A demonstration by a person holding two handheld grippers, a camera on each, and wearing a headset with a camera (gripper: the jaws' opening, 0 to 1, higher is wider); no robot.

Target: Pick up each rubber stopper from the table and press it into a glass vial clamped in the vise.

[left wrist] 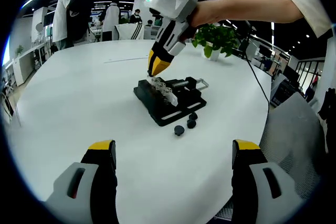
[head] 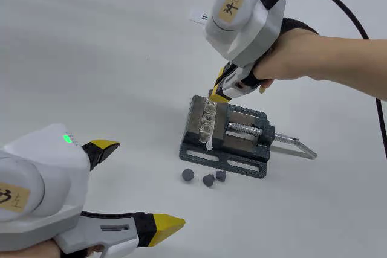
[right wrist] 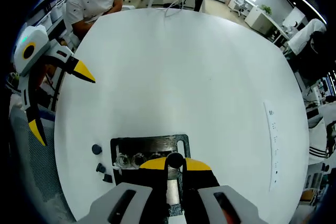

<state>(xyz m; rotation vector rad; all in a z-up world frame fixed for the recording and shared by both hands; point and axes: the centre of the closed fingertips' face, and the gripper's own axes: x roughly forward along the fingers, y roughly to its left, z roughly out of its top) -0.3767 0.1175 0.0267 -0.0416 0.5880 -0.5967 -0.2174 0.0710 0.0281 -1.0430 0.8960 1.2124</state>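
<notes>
In the head view, the right gripper [head: 217,93], held in a hand [head: 284,58] at upper right, points its yellow tips down onto the upper end of the row of glass vials [head: 208,119]. The vials are clamped in the black vise [head: 239,158] at centre. What the gripper holds cannot be told here. Three loose stoppers [head: 208,180] lie on the white table [head: 91,58] just below the vise. The left gripper [head: 136,185], lower left, is spread wide and empty.

In the left gripper view, the left gripper [left wrist: 173,148] gapes at the bottom with nothing between its jaws. The vise [left wrist: 157,106] sits at centre, with the loose stoppers [left wrist: 179,130] to its lower right.

In the right gripper view, the right gripper [right wrist: 175,166] is clamped on a dark round rubber stopper [right wrist: 175,158], over the vise [right wrist: 121,142] and just right of the vials [right wrist: 131,159].
</notes>
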